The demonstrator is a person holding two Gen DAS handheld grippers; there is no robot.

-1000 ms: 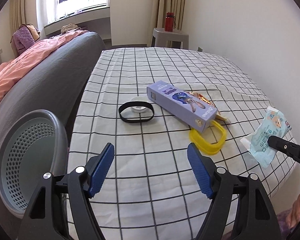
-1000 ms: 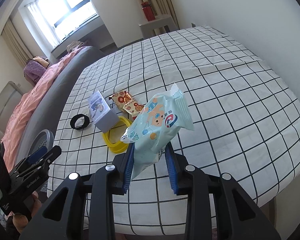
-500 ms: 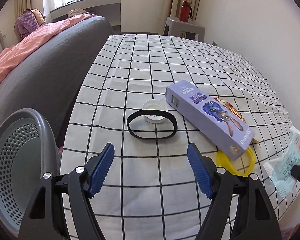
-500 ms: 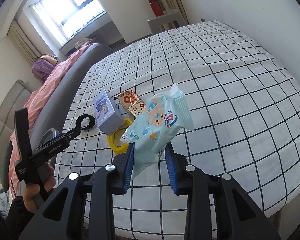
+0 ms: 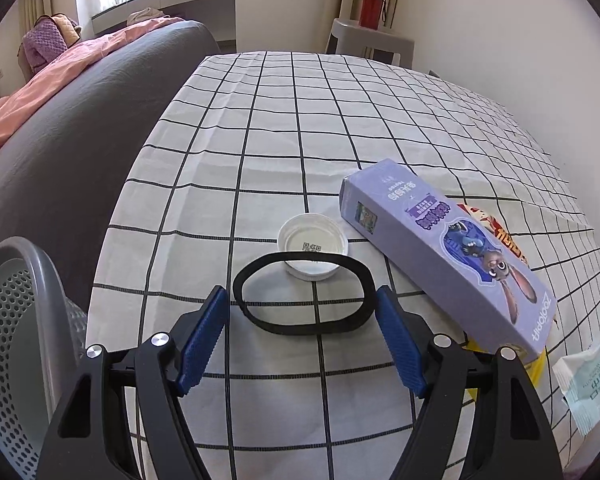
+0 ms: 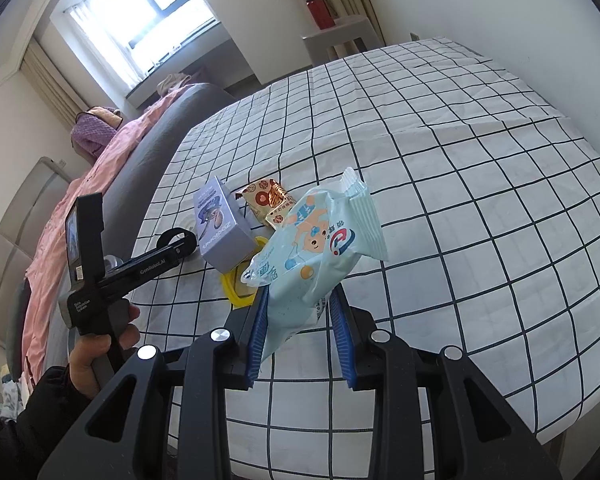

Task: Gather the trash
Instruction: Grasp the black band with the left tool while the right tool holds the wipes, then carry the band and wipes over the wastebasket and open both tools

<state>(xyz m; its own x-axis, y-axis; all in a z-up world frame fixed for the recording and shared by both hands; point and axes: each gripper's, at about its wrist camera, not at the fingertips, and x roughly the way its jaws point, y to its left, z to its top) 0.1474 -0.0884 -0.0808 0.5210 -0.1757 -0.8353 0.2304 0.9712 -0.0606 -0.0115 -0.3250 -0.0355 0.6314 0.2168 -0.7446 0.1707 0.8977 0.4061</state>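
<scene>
The right claw (image 6: 300, 334) is closed on a pale blue wipes packet (image 6: 312, 248), a soft crinkled pouch printed with a cartoon child and a ribbed seal at its top, held upright above the checked bed (image 6: 460, 200). The left claw (image 5: 302, 338) gapes wide and empty, its blue pads flanking a black band (image 5: 300, 294) lying flat ahead. Beyond the band sits a white cap (image 5: 312, 246); to its right, a purple box (image 5: 444, 256).

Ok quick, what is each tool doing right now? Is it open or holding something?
Left tool: open, holding nothing, its tips either side of the black band.
Right tool: shut on the light blue wipes pack.
</scene>
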